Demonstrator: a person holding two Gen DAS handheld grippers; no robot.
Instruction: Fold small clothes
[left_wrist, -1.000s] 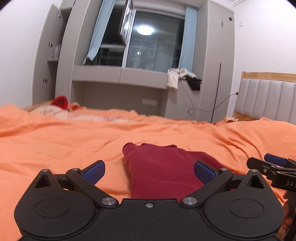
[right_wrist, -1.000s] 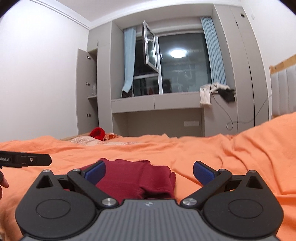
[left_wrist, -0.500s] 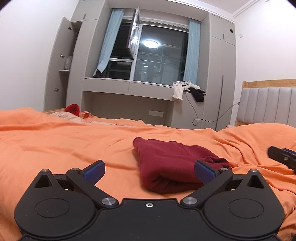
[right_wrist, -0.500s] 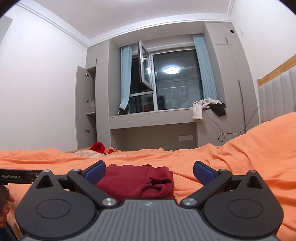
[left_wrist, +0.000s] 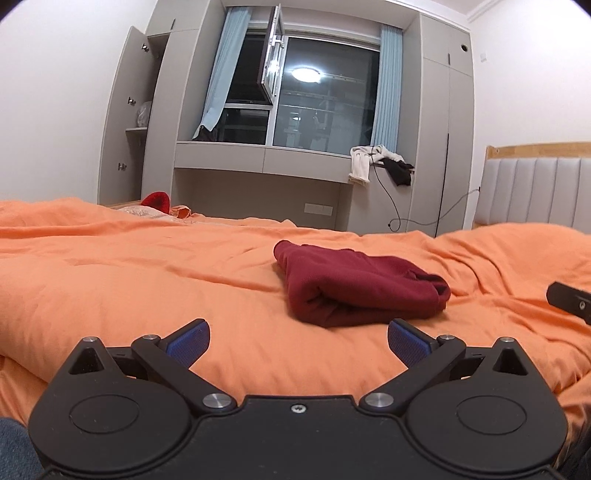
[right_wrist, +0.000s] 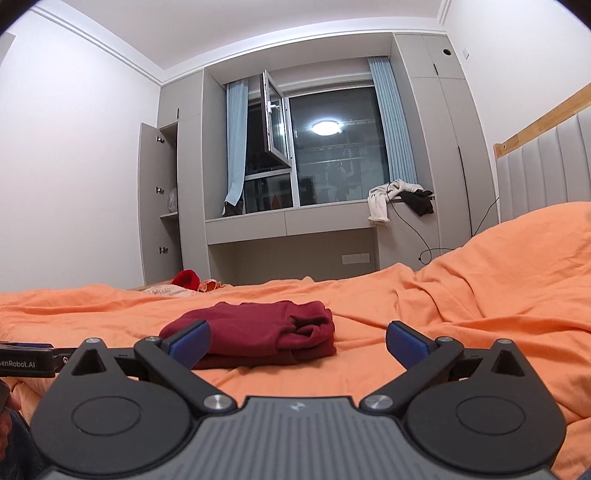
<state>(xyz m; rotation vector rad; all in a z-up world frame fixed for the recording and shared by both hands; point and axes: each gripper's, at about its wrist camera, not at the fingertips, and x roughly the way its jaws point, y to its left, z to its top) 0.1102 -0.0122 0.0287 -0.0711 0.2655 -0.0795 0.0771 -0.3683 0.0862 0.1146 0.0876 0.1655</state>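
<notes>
The left gripper was held low over the orange duvet, its two blue-padded fingers spread wide apart with nothing between them. The right gripper was likewise spread wide and empty, its blue pads clear of any cloth.

The dark red garment lay folded into a thick, compact bundle on the duvet, beyond both grippers and touching neither. In the left wrist view it sat ahead and right of centre, with the folded edge facing near. In the right wrist view the same garment sat ahead and left of centre, partly behind the left-hand pad.

At the far left edge of the bed lay a bright red item beside pale patterned fabric. Beyond the bed stood grey cabinets and a dark window with one pane open. White and black clothes hung over the sill. A padded headboard stood at the right.
</notes>
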